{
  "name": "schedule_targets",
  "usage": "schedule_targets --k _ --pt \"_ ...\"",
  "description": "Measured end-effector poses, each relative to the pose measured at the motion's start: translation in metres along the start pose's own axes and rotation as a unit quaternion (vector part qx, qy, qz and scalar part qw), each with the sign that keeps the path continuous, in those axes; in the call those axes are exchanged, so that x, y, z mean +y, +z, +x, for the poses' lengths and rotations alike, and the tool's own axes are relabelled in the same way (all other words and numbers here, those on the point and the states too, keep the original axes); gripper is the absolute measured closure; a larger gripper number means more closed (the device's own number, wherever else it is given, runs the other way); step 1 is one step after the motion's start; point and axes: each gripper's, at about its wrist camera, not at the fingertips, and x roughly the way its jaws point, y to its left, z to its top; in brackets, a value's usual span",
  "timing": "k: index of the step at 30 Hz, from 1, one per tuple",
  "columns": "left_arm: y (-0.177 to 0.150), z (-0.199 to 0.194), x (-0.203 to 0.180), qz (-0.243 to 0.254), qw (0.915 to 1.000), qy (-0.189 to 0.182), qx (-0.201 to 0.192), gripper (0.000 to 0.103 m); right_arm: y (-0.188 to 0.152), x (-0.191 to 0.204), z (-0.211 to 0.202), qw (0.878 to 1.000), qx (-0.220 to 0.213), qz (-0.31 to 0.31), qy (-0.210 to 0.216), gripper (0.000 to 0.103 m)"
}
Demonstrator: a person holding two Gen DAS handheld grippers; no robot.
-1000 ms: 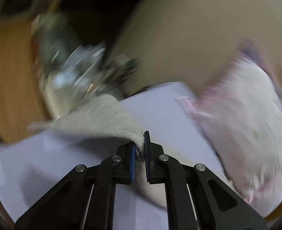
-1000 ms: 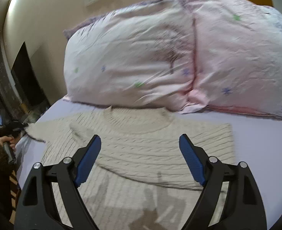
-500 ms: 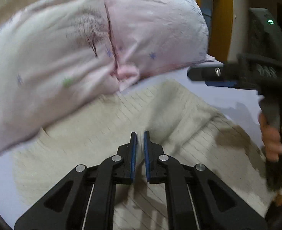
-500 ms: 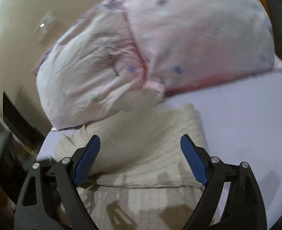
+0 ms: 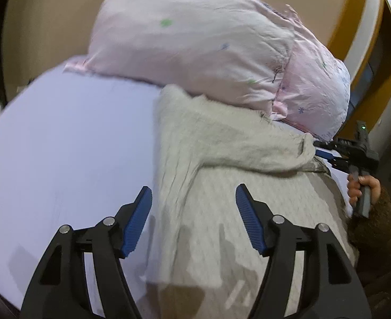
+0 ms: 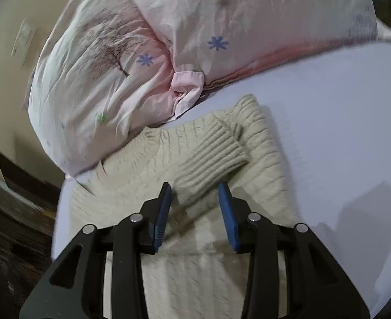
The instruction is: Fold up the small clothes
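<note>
A cream cable-knit sweater (image 6: 216, 159) lies on the pale lilac sheet (image 6: 341, 122), with one sleeve folded across its body. It also shows in the left wrist view (image 5: 222, 138). My left gripper (image 5: 192, 202) is open and empty just above the sweater's left edge. My right gripper (image 6: 195, 199) is partly open, its jaws on either side of the ribbed cuff (image 6: 211, 156) of the folded sleeve, not closed on it. In the left wrist view the right gripper (image 5: 339, 154) sits at the sweater's far side, held by a hand.
Two pink floral pillows (image 6: 147, 42) lie against the beige wall behind the sweater, also in the left wrist view (image 5: 208, 40). The lilac sheet (image 5: 62, 138) stretches left of the sweater. A dark floor edge (image 6: 17, 212) lies left of the bed.
My left gripper carried the sleeve across the sweater, then opened and let it go. My right gripper narrowed from wide open and came down over the folded sleeve's cuff.
</note>
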Motion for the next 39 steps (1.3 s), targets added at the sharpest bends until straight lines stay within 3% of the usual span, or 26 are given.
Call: schedule_targets --k 3,4,5,6,7,10,13,15,17,19,21,23,27,28,31,34,37,38,39 --pt "-0.014 -0.006 0.0 -0.004 0.9999 -0.012 -0.003 0.029 0.006 0.01 0.006 1.0 -0.019 -0.008 -0.015 0.066" --pt "-0.016 -0.006 -0.001 -0.001 0.9999 -0.012 -0.002 0.028 0.009 0.015 0.016 0.999 -0.005 -0.028 -0.023 0.092" --pt "-0.017 -0.004 -0.003 0.003 0.9999 -0.01 0.002 0.028 0.011 0.016 0.017 0.999 -0.007 -0.031 -0.015 0.097" --pt "-0.018 -0.002 -0.005 0.007 0.9999 -0.006 0.008 0.028 0.011 0.017 0.011 0.999 -0.026 -0.032 0.0 0.098" --pt "-0.02 0.0 -0.004 0.007 0.9999 -0.004 0.013 0.028 0.013 0.021 -0.009 0.996 -0.075 -0.043 0.035 0.098" --pt "-0.028 -0.001 -0.003 0.004 0.9998 -0.006 0.019 0.028 0.005 0.012 -0.05 0.988 -0.143 -0.055 0.028 0.098" --pt "-0.037 -0.003 0.004 -0.006 0.9997 -0.005 0.024 0.028 -0.011 -0.013 -0.048 0.993 -0.108 -0.036 -0.028 0.098" --pt "-0.043 -0.007 0.008 -0.012 0.9997 -0.011 0.017 0.028 -0.024 -0.023 -0.046 0.996 -0.076 -0.022 -0.031 0.096" --pt "-0.046 -0.012 0.008 -0.016 0.9996 -0.014 0.016 0.028 -0.043 -0.038 -0.054 0.998 -0.053 -0.002 -0.032 0.086" --pt "-0.053 -0.018 0.008 -0.019 0.9993 -0.029 0.017 0.028 -0.068 -0.052 -0.071 0.998 -0.05 -0.004 -0.04 0.052" --pt "-0.061 -0.024 0.008 -0.016 0.9987 -0.046 0.015 0.028 -0.088 -0.066 -0.085 0.998 -0.04 -0.011 -0.055 0.048" --pt "-0.068 -0.03 0.007 -0.017 0.9971 -0.073 0.017 0.032 -0.115 -0.076 -0.097 0.998 -0.007 -0.01 -0.054 0.049" --pt "-0.09 -0.044 0.009 -0.032 0.9911 -0.127 0.021 0.047 -0.158 -0.088 -0.127 1.0 0.019 -0.007 -0.008 0.066" --pt "-0.094 -0.047 0.01 -0.036 0.9897 -0.137 0.021 0.048 -0.174 -0.092 -0.136 0.999 0.031 -0.003 0.021 0.067" --pt "-0.109 -0.058 0.015 -0.063 0.9823 -0.176 0.012 0.048 -0.204 -0.097 -0.156 0.998 0.047 -0.011 0.049 0.069" --pt "-0.118 -0.063 0.015 -0.072 0.9788 -0.192 0.005 0.048 -0.221 -0.099 -0.167 0.997 0.068 -0.017 0.046 0.068" --pt "-0.121 -0.063 0.01 -0.068 0.9783 -0.195 0.013 0.049 -0.229 -0.1 -0.153 0.993 0.1 -0.018 0.051 0.068" --pt "-0.121 -0.062 0.008 -0.067 0.9786 -0.194 0.016 0.057 -0.233 -0.104 -0.147 0.992 0.109 -0.014 0.059 0.072" --pt "-0.12 -0.058 0.006 -0.067 0.9793 -0.189 0.027 0.072 -0.235 -0.107 -0.139 0.99 0.121 -0.009 0.075 0.093"
